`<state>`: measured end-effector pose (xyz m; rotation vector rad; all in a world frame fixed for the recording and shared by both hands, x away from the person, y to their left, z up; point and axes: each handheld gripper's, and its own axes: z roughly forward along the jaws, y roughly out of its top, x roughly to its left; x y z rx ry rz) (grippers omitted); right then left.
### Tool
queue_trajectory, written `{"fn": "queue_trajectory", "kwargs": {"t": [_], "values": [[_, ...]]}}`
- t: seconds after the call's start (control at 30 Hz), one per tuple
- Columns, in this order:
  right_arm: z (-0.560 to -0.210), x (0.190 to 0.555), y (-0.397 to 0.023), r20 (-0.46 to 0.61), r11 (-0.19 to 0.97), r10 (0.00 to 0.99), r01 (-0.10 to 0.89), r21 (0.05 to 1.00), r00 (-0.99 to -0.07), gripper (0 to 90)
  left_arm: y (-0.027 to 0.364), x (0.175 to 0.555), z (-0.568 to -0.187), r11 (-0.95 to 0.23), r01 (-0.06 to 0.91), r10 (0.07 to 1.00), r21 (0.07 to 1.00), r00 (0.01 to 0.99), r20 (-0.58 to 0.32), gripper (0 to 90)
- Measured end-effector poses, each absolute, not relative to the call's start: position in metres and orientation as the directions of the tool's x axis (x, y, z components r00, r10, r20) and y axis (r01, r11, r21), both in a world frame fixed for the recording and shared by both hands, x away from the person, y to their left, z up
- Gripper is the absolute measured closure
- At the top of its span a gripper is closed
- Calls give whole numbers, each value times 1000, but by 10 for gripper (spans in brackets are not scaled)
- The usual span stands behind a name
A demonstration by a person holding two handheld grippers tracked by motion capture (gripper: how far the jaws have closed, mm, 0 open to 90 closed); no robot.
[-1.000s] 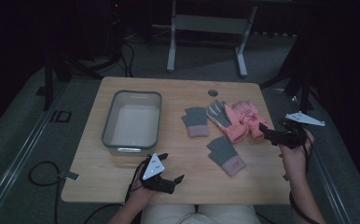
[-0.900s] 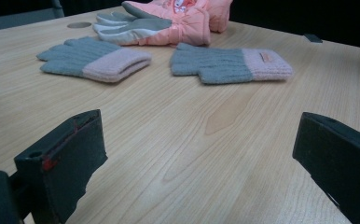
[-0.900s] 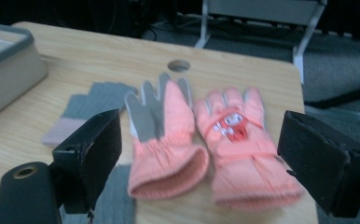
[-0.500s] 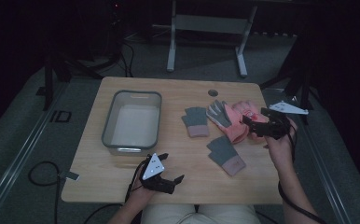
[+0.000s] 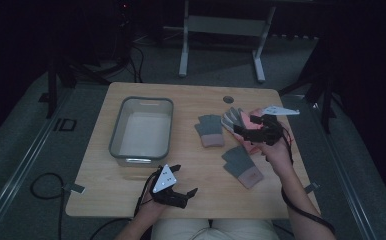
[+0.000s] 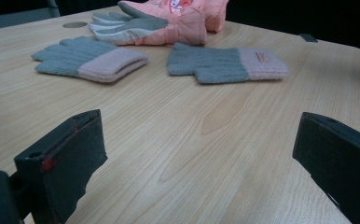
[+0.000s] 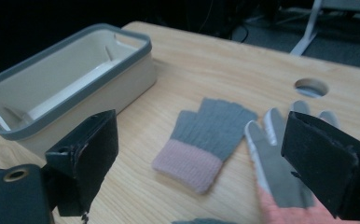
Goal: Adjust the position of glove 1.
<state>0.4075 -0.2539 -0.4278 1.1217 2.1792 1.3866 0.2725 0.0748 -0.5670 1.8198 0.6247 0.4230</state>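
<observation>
The pink padded glove lies at the table's right side, under the right gripper, whose jaws stand apart above its grey fingers. The right gripper view adds the bin beyond a grey knit glove. The left gripper rests spread at the near edge.

Lighting is dim overall; the surroundings fall to near black. The counter receives soft overhead light with faint shadows. Both gripper views show blurred foreground jaws and a slight soft focus.
</observation>
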Motion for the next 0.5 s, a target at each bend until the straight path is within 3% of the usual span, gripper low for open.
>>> {"fn": "queue_trajectory", "kwargs": {"t": [0.5], "values": [[-473, 441, -204, 46, 384, 719, 452, 805, -693, 418, 75, 272, -567, -248, 207, 599, 946, 800, -18, 17]]}}
